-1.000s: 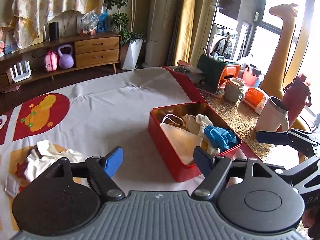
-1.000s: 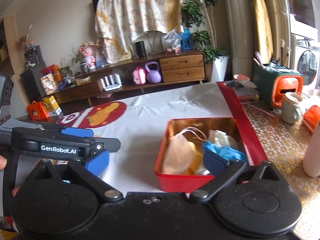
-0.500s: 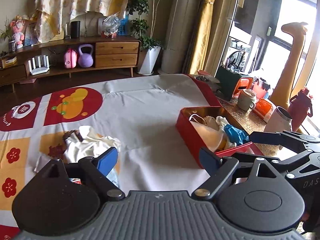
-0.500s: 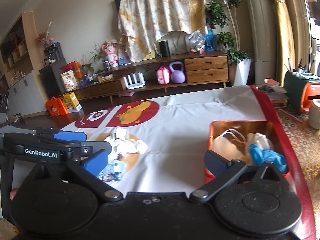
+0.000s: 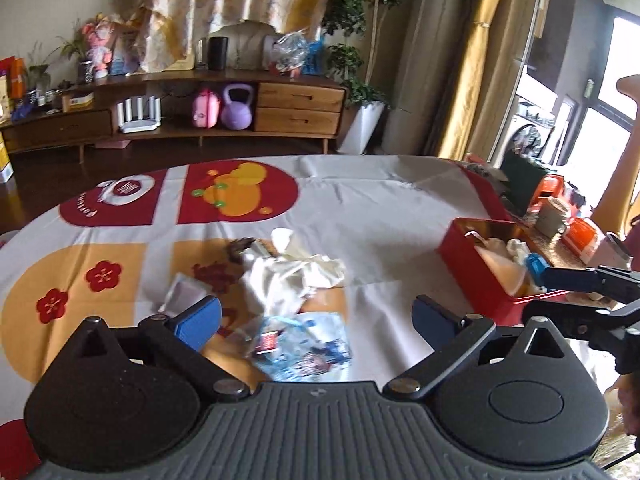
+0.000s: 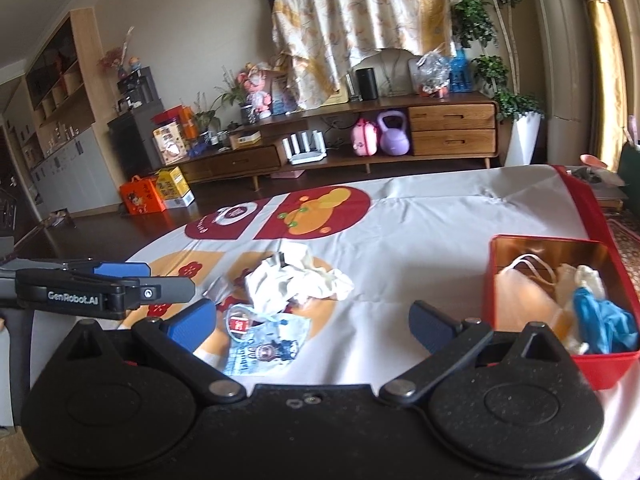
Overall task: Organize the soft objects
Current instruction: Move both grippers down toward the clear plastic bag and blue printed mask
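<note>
Halfway, pile still waiting on the bench
Nearest, the left gripper (image 5: 316,316) has its fingers opening wide and empty, the right gripper (image 6: 312,320) spread and empty; just beyond lie a printed pouch (image 5: 304,344) and crumpled white cloth (image 5: 292,276), with the red tin (image 6: 560,300), off right, already holding a mask and blue glove (image 6: 604,320)

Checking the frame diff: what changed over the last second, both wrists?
Both views swung from the red tin to the white cloth pile. Left gripper jaws are opening, nothing between them. Right gripper open, empty. Tin contents and pile unmoved.
</note>
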Tool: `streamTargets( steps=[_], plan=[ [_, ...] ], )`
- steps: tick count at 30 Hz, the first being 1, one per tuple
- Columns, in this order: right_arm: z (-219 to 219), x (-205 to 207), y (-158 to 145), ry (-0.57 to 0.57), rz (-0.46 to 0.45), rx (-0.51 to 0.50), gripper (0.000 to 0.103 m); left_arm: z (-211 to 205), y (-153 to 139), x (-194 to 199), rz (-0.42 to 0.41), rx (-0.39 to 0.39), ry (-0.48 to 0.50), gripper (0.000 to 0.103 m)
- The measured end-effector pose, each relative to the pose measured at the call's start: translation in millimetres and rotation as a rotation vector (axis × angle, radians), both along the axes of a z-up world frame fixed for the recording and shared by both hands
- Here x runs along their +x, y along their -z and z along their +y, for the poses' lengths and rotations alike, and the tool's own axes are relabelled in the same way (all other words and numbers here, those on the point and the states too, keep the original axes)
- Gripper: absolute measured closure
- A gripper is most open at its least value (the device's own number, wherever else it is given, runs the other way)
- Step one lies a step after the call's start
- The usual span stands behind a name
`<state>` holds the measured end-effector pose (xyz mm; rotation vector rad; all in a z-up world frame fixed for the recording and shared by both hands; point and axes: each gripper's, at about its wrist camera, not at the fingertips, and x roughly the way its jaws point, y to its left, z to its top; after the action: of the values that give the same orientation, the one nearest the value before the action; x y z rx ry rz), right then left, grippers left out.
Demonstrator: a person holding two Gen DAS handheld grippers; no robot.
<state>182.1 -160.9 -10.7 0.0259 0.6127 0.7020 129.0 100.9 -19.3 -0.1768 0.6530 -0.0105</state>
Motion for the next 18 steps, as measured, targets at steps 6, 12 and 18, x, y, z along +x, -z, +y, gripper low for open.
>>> streamTargets(
  steps=[6,12,18],
  plan=[
    [26,3,15,-0.058,0.036,-0.023,0.0,31,20,1,0.01,0.009,-0.068,0.001],
    [53,5,41,-0.124,0.073,-0.08,0.001,40,48,7,0.042,0.048,-0.072,0.001],
    [78,9,65,-0.193,0.096,-0.145,0.001,49,71,15,0.076,0.046,-0.1,0.001]
  ],
)
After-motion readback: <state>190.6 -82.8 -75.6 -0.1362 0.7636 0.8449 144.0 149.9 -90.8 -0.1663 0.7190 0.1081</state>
